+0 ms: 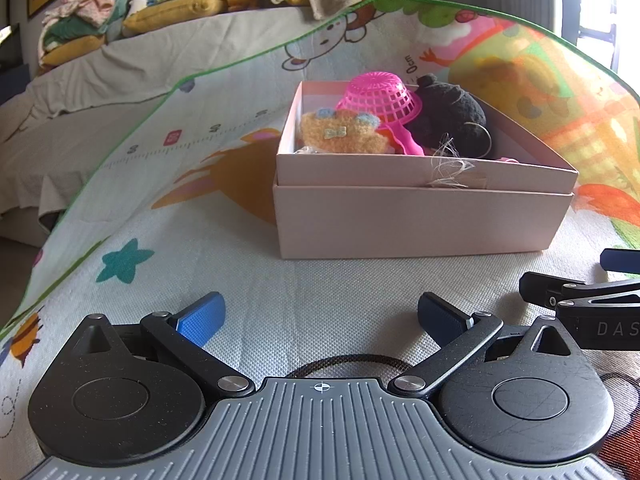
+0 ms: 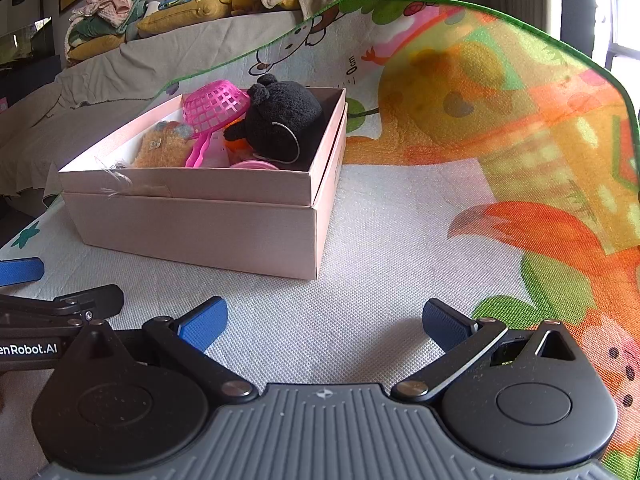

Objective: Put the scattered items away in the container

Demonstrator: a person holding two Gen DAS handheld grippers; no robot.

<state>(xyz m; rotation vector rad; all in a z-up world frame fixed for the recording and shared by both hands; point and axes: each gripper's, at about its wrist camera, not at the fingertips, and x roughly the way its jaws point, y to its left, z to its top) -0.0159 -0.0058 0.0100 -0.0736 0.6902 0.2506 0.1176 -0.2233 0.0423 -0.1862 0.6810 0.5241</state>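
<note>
A pale pink box (image 1: 420, 220) stands on the play mat, also in the right wrist view (image 2: 200, 228). In it lie a black plush (image 1: 448, 116) (image 2: 284, 120), a pink plastic strainer (image 1: 380, 96) (image 2: 214, 106) and an orange plush (image 1: 340, 134) (image 2: 164, 146). My left gripper (image 1: 320, 320) is open and empty, low over the mat in front of the box. My right gripper (image 2: 324, 324) is open and empty, to the right of the left one. A dark cord loop (image 1: 348, 362) lies on the mat just under the left gripper's body.
The colourful play mat (image 2: 500, 120) rises up behind and to the right of the box. A grey-covered bed with pillows, plush toys and clothes (image 1: 160, 8) lies at the back left. The right gripper's side shows at the right edge of the left wrist view (image 1: 592, 308).
</note>
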